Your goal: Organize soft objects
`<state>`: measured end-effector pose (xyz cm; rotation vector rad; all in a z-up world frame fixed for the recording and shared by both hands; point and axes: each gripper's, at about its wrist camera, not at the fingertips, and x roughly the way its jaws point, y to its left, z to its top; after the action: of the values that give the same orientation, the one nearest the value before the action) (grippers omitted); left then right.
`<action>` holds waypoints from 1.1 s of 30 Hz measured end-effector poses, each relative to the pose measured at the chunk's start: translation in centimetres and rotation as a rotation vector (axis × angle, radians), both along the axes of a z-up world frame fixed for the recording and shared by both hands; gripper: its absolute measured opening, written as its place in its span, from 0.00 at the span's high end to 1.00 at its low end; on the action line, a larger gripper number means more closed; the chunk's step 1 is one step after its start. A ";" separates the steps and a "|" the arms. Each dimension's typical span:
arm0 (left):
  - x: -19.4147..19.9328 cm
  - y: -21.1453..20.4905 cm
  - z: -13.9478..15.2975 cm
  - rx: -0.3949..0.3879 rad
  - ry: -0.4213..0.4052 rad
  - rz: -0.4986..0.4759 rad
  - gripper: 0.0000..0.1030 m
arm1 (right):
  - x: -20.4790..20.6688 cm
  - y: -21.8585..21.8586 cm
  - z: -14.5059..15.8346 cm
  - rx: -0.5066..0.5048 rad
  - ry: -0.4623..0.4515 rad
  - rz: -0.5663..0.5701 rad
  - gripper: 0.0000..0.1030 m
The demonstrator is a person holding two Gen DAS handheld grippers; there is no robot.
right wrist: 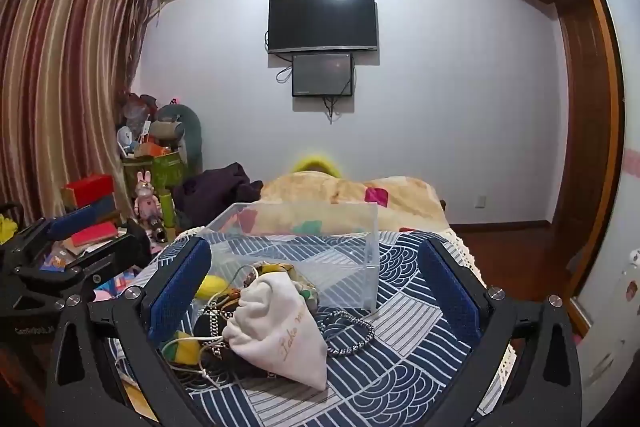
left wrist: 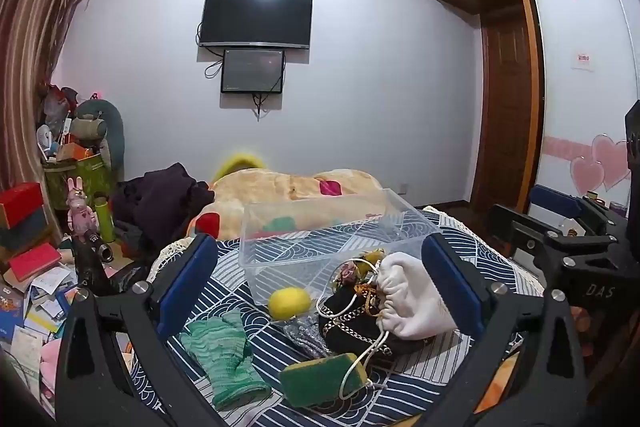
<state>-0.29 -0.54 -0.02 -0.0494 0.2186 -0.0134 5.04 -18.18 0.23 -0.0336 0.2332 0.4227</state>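
soft objects lie heaped on the patterned bedspread before the clear bin. white drawstring pouch looks light and floppy; pinch its gathered neck, since the cords tangle. left gripper and right gripper both gape wide, empty.

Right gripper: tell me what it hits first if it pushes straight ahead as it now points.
Most likely the white drawstring pouch, which lies between the open fingers of the right gripper, atop the soft pile. The clear plastic box stands behind it. Depth is hard to judge through the fisheye.
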 end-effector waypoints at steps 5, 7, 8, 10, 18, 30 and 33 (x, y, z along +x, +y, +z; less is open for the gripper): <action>-0.1 0.2 0.0 -0.006 -0.002 -0.003 0.00 | -0.1 0.0 0.1 0.000 0.001 0.001 0.00; -0.1 0.2 0.0 -0.006 -0.003 -0.003 0.00 | -0.1 0.0 0.1 0.002 0.001 0.002 0.00; -0.1 0.2 0.0 -0.006 -0.002 -0.003 0.00 | -0.1 0.0 0.1 0.002 0.002 0.003 0.00; -0.1 0.2 0.1 -0.005 -0.001 -0.004 0.00 | -0.2 0.0 0.1 0.001 0.001 0.001 0.00; -0.1 0.1 0.1 -0.007 -0.001 -0.007 0.00 | -0.2 0.0 0.2 0.007 -0.001 0.002 0.00; -0.3 0.2 0.1 -0.009 -0.002 -0.009 0.00 | -0.4 0.0 0.3 0.008 -0.003 0.007 0.00; -0.2 0.1 0.1 -0.009 -0.001 -0.010 0.00 | -0.3 0.0 0.4 0.010 0.000 0.007 0.00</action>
<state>-0.54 -0.41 0.04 -0.0575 0.2173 -0.0245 4.70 -18.19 0.61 -0.0247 0.2313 0.4308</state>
